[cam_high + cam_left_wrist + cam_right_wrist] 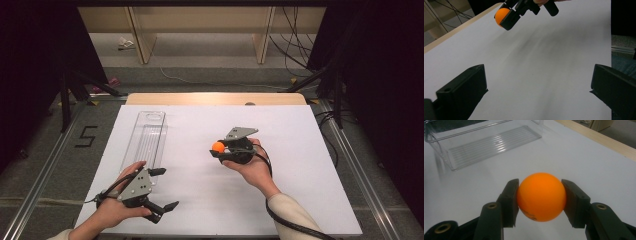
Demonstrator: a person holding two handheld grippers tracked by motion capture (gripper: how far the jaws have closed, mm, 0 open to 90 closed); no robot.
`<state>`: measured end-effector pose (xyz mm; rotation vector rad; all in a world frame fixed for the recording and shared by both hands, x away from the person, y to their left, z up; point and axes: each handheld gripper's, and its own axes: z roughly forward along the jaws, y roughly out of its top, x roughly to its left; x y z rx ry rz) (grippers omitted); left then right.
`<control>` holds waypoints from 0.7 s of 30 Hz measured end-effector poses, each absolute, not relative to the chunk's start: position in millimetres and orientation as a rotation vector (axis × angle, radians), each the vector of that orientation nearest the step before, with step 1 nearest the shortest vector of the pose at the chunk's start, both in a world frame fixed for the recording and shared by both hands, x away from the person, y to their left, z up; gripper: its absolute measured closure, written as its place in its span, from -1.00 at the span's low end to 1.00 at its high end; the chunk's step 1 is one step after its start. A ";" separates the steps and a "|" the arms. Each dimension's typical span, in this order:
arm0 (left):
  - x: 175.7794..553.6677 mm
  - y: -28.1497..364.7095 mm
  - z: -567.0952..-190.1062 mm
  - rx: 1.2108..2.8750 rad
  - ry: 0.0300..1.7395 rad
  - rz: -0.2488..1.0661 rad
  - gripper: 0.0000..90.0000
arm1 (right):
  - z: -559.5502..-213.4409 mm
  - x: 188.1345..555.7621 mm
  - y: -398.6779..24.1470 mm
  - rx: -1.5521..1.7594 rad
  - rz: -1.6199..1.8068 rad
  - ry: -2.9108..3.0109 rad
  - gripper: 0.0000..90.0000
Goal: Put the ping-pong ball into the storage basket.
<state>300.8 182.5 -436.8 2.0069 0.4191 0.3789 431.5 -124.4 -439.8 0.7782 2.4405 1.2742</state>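
Right tool (220, 148) grips our orange ball (218, 146) | left tool (161, 188) wide, empty | clear tray (146, 141) lies left of the ball, long axis near-to-far | right hand carries it

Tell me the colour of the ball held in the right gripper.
Orange; the ball shows best in the right gripper view.

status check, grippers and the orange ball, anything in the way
Right gripper shut on orange ball, held above the white table. Left gripper open, empty. Clear tray left of the ball, path unobstructed.
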 end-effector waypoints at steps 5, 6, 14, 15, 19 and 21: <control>300.7 182.5 -436.7 2.007 0.419 0.379 -1.00 | -439.6 432.8 -120.8 0.778 1.277 2.441 0.14; 300.7 182.5 -436.7 2.007 0.419 0.379 -1.00 | -439.7 433.0 -120.4 0.775 1.279 2.441 0.15; 300.7 182.4 -436.7 2.007 0.418 0.380 -1.00 | -440.3 434.0 -117.2 0.770 1.279 2.446 0.15; 300.7 182.4 -436.7 2.008 0.418 0.380 -1.00 | -440.4 434.2 -116.7 0.769 1.280 2.447 0.15; 300.7 182.3 -436.7 2.008 0.418 0.379 -1.00 | -439.9 434.6 -114.8 0.764 1.281 2.449 0.14; 300.7 182.3 -436.8 2.008 0.418 0.379 -1.00 | -439.9 435.0 -114.1 0.762 1.283 2.448 0.15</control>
